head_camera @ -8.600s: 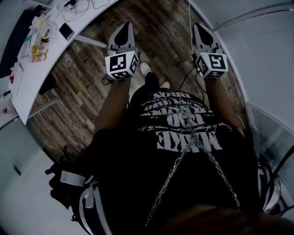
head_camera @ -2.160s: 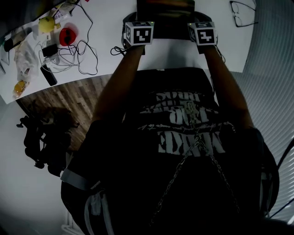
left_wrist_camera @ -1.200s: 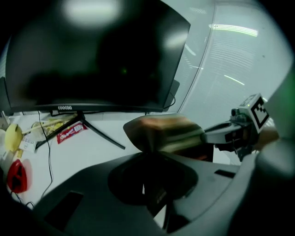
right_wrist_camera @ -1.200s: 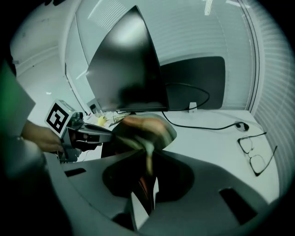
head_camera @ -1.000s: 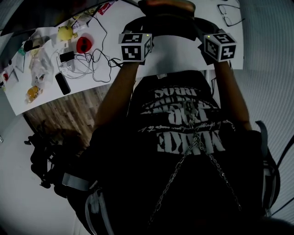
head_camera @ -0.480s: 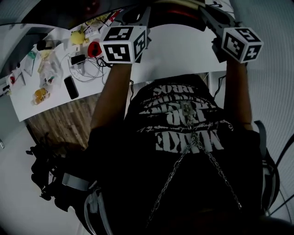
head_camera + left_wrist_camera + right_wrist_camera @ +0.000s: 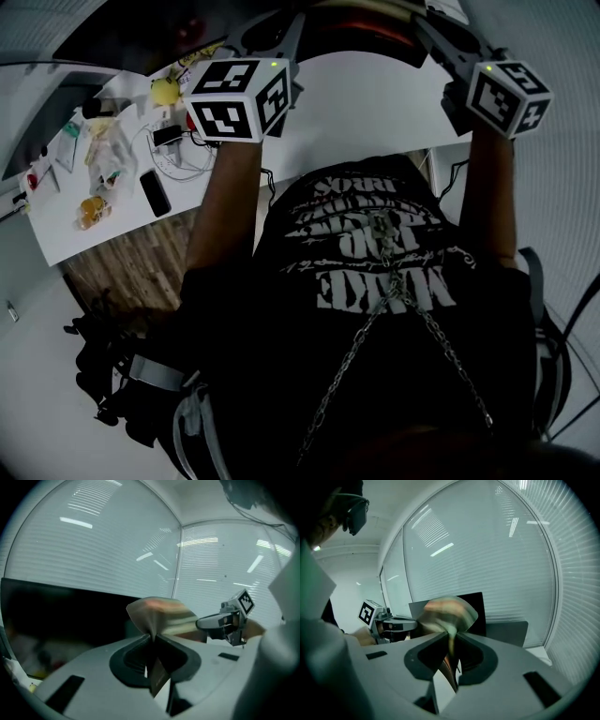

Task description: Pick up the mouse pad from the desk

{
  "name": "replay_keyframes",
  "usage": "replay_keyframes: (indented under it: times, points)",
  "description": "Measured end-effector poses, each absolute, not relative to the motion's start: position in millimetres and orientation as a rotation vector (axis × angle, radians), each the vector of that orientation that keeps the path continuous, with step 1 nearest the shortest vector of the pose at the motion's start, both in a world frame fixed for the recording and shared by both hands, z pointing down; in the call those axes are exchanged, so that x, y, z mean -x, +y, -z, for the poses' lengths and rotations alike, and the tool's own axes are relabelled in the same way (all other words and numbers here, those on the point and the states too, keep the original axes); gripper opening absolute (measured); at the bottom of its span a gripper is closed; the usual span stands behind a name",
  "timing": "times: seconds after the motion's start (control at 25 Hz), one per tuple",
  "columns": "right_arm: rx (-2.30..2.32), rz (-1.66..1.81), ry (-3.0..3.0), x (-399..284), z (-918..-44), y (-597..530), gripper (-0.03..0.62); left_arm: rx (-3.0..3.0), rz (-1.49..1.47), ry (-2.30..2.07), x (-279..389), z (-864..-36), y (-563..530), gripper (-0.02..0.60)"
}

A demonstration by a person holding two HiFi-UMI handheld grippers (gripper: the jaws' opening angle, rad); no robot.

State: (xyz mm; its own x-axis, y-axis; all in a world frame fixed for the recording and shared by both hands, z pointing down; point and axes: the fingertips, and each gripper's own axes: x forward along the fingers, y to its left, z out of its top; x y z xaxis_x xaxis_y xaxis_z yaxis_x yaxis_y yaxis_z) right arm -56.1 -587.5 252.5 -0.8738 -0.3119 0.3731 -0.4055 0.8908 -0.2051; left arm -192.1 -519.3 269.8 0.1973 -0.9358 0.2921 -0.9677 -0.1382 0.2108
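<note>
Holding the mouse pad (image 7: 159,613) clear of the surface (image 7: 375,108), pinched at both ends. Head view, left to right:

- Far left of the surface: the clutter lies as it did a second ago, only shifted in frame. It is an orange item (image 7: 91,211), a phone (image 7: 155,192), a cable tangle (image 7: 183,155) and a yellow item (image 7: 166,90). The wood floor (image 7: 131,267) shows below the surface's edge.
- Left hand-held gripper (image 7: 152,640): jaws narrow, clamped on the pad's left edge. The sheet bulges up above the jaws and a corner hangs below them. In head view it is bigger and nearer the camera than a second ago, so it has been raised.
- Mouse pad: about two seconds ago it lay on the surface with both hand-held grippers at its near edge. A second ago it was still low, at the far side of the surface. Now it sits at the very top of head view, dark with a reddish rim, spanning between the two hand-held grippers and not touching the surface.
- Right hand-held gripper (image 7: 452,639): same state, jaws narrow and clamped on the pad's right edge, with the sheet fanning up above them. It has also come up and moved further out to the right.
- Each gripper view shows the other hand-held gripper across the pad.
- Far right: the glasses seen on the surface a second ago are out of frame now.
</note>
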Motion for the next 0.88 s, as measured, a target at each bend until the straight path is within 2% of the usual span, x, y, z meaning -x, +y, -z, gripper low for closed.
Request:
replay_keyframes:
  times: [0.4,0.88]
  points:
    - [-0.521,-0.519,-2.569,42.2,-330.5,-617.0,0.051,-2.008,-0.201,-1.700,178.0,-358.3,-551.2,0.048]
    - [-0.306,-0.684,-2.241,27.4,-508.6,-606.8,0.051,-1.700,-0.424,-1.555,136.8,-532.8,-546.9,0.047]
